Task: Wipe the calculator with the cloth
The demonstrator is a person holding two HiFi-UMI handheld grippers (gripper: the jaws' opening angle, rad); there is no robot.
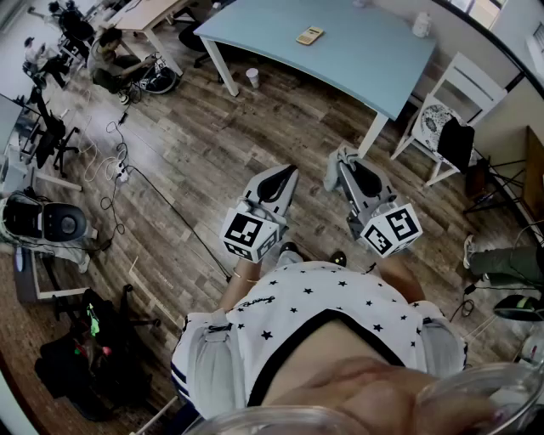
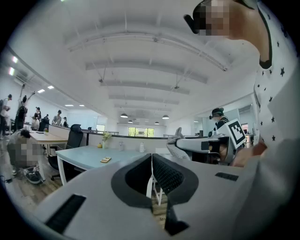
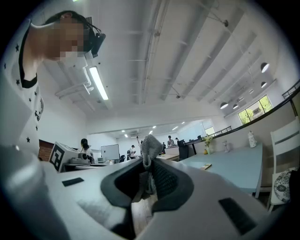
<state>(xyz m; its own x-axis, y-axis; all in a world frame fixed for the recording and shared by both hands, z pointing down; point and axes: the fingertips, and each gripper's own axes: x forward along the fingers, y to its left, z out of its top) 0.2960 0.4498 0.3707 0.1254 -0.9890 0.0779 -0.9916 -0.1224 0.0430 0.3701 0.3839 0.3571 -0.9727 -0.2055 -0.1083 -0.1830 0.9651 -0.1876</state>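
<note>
Fingers of the left gripper [image 2: 151, 159] are pressed together with nothing between them. Those of the right gripper [image 3: 149, 165] are clamped on a grey cloth [image 3: 150, 145], which pokes up past the tips while its lower part is hidden between the pads. In the head view both grippers are held side by side close to the person's body, left [image 1: 287, 177] and right [image 1: 342, 161], each ending in a cube with black-and-white square markers [image 1: 249, 236].

Well ahead of the fingertips stands a pale blue table [image 1: 365, 59], its far corner cut off by the frame edge. A white chair [image 1: 450, 93] sits beyond the right gripper, at the table's right end. The calculator [image 1: 309, 35] lies flat on the tabletop, well apart from both pairs of fingers and from the cloth. It is too small for keys or print to be made out, and appears as only a thin sliver in the left gripper view [image 2: 106, 160] and the right gripper view [image 3: 205, 166]. A white bottle [image 1: 421, 24] stands on the table to the calculator's right. A paper cup [image 1: 252, 77] sits on the floor by the left table leg.
</note>
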